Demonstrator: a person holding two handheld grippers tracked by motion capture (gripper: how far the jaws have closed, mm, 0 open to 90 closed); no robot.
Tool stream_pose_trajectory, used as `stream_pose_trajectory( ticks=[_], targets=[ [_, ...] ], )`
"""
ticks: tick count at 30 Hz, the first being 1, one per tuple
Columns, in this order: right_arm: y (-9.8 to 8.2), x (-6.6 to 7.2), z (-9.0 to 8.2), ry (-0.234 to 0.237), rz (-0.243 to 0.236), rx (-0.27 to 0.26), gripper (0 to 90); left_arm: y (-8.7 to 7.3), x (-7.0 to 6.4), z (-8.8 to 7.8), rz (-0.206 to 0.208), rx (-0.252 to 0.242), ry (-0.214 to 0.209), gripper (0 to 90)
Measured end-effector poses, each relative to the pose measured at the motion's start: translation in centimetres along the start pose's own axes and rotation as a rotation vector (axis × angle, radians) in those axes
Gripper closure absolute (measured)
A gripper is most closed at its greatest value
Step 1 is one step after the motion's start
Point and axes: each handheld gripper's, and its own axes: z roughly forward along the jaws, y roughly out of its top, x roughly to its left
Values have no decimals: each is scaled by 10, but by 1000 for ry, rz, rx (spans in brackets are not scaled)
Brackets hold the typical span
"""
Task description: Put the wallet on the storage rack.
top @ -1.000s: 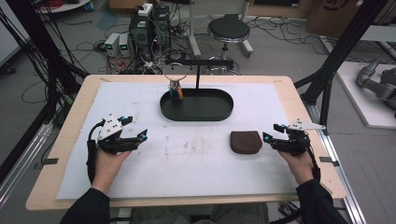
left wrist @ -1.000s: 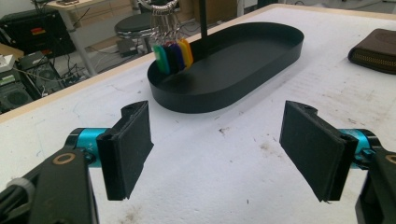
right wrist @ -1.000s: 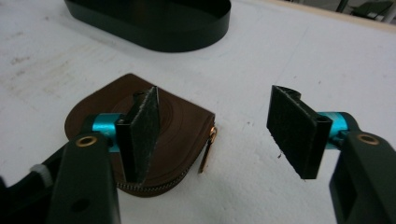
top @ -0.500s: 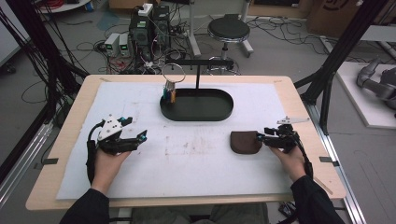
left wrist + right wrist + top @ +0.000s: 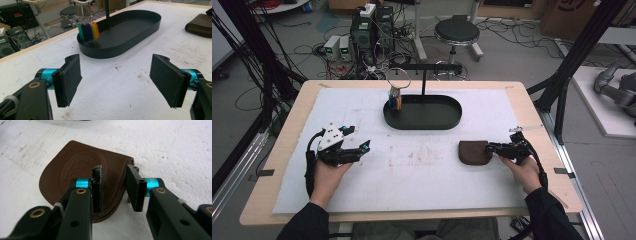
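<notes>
Right hand-held gripper [image 5: 490, 148] has slid in to the brown pouch [image 5: 474, 152]; jaws just closing, straddling its zipper edge, not yet clamped.
Soft, light leather: pinch that edge.

Pouch [image 5: 82, 185] partly behind tool [image 5: 113, 188]

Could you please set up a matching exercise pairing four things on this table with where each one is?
Things:
1. pouch
2. tray
3. key ring
4. left tongs

Places or states:
A. hanging over the tray's left end
B. open above bare white mat
C. far middle of the table
D. flat on the mat, its edge between the right tongs

Pairs: 1-D, 2-C, 3-A, 4-B
</notes>
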Motion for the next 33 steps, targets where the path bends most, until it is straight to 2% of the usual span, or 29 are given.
stream_pose_trajectory(
  ticks=[1, 6, 8, 14, 19, 25, 30, 33],
  targets=[
    [0, 1, -1, -10, -10, -4, 796, 0, 0, 1, 1, -1, -1, 251],
    [2, 8, -2, -33, -78, -19, 868, 0, -1, 2, -1, 3, -6, 251],
    [3, 12, -4, -38, -102, -44, 891, 1, -1, 3, -2, -1, -9, 251],
    [6, 25, -15, -6, -192, -160, 900, 5, -6, 6, -6, -20, -31, 251],
    [7, 39, -22, 46, -284, -239, 900, 15, -20, 16, 4, -47, -100, 251],
    [6, 44, -29, 112, -353, -263, 900, 27, -42, 36, 25, -66, -194, 251],
    [3, 47, -33, 138, -405, -265, 900, 33, -54, 52, -3, -79, -269, 267],
    [1, 48, -37, 151, -430, -260, 900, 37, -62, 65, -28, -71, -356, 302]
  ],
)
